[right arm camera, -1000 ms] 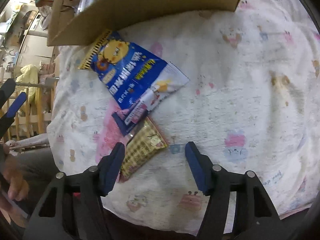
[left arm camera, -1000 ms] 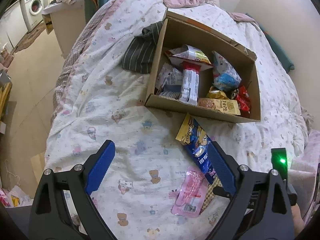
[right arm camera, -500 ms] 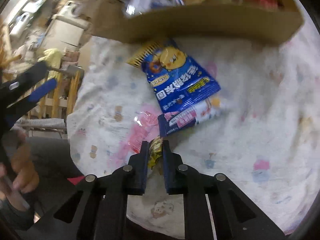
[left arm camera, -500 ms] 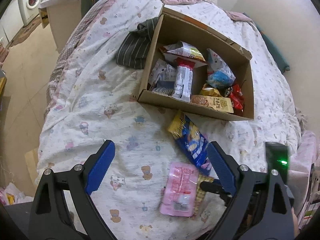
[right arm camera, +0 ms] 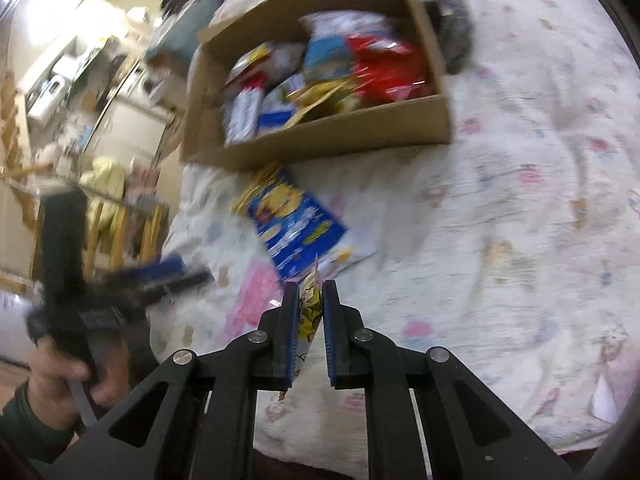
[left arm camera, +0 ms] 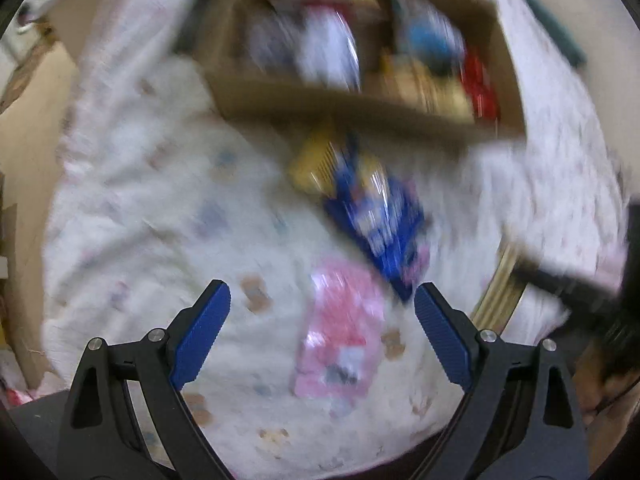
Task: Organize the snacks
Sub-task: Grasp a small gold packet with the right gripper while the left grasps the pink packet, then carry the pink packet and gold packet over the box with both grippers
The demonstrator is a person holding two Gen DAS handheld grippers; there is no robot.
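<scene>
- Here the right gripper [right arm camera: 311,308] has its jaws clamped on a small yellow snack packet [right arm camera: 310,312], held upright between them and lifted clear of the bed [right arm camera: 500,220].
- Ahead of those jaws and slightly to their left stands the cardboard box [right arm camera: 320,136], open-topped and already crowded with snacks; the step in hand appears to be carrying the packet there.
- To do it well: keep the grip firm on the thin foil, clear the near wall of the box before lowering, and release over a gap between the packets.
- The right gripper points forward and down toward the box, roughly level across its jaws.
- The left gripper [left arm camera: 320,328] hangs over the bed with jaws wide apart and nothing between them; a pink packet [left arm camera: 340,332] lies between and just beyond them, a blue snack bag [left arm camera: 380,216] farther ahead; this view is motion-blurred.
</scene>
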